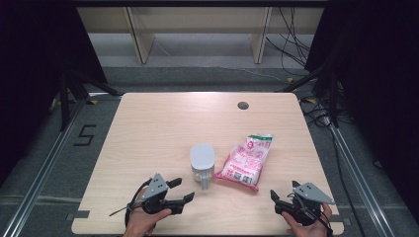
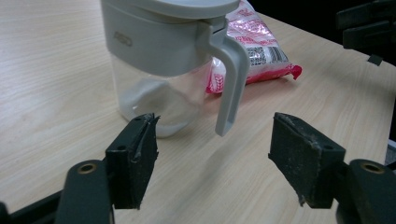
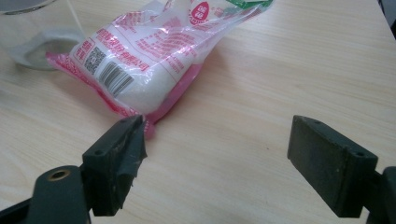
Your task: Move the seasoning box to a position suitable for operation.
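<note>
A clear jar (image 1: 202,165) with a grey lid and grey handle stands near the table's middle, a little white powder in its bottom (image 2: 154,112). Its handle (image 2: 231,79) points toward my left gripper (image 1: 183,190). That gripper is open, its jaws wide just short of the handle (image 2: 212,140), and nothing is between them. A pink-and-clear bag of white granules (image 1: 244,163) lies flat to the right of the jar. My right gripper (image 1: 275,201) rests near the front right edge, open (image 3: 217,140), with the bag's near corner (image 3: 149,60) just beyond its left jaw.
The wooden table (image 1: 158,123) has a round cable hole (image 1: 242,105) at the back. Metal rails run along both sides on the floor, with a "5" mark (image 1: 85,134) on the left. Cables (image 1: 316,113) lie at the back right.
</note>
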Demonstrator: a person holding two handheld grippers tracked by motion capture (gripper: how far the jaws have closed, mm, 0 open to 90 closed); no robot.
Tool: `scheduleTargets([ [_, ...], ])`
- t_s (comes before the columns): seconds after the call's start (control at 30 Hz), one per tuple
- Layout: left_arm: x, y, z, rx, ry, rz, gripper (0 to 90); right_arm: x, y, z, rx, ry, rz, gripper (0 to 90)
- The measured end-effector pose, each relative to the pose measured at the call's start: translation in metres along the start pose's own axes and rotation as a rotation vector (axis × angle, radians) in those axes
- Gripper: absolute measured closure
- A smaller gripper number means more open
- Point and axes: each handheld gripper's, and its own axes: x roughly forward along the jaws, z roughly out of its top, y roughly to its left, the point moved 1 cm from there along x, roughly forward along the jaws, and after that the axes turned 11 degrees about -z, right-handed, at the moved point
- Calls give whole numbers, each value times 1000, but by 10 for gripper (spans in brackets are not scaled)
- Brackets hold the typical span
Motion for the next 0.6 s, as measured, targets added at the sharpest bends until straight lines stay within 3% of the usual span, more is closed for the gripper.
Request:
scheduleTargets([
  [0.07, 8, 1, 4, -21, -2, -30, 398, 1, 0, 0, 6, -1, 6, 200],
  [0.1, 13, 1, 5, -28, -5, -43, 429, 0, 3, 0, 31, 16, -5, 200],
  [0.13, 16, 0, 7, -28, 1, -54, 446, 2, 0, 1, 0, -5, 3, 200],
  [0.27, 23, -2, 9, 1, 22, -49, 497, 1, -1, 2, 7, -13, 14, 203],
  [0.3, 25, -2, 11, 14, 33, -31, 514, 2, -2, 1, -7, -16, -1, 203],
  [0.43, 31, -1, 13, 17, 36, -29, 542, 2, -3, 1, -18, -16, 0, 203],
  [0.47, 36, -2, 14, 46, 53, -28, 551, 3, -3, 2, -36, -28, 5, 203],
  [0.5, 39, -3, 15, 45, 47, -31, 560, 2, -2, 1, -8, -12, 13, 203],
  [0.53, 42, -4, 15, 25, 35, -46, 573, 2, -1, 1, -13, -12, 13, 203],
  [0.6, 46, -3, 16, 31, 44, -46, 597, 2, -1, 1, -4, 5, 11, 203],
])
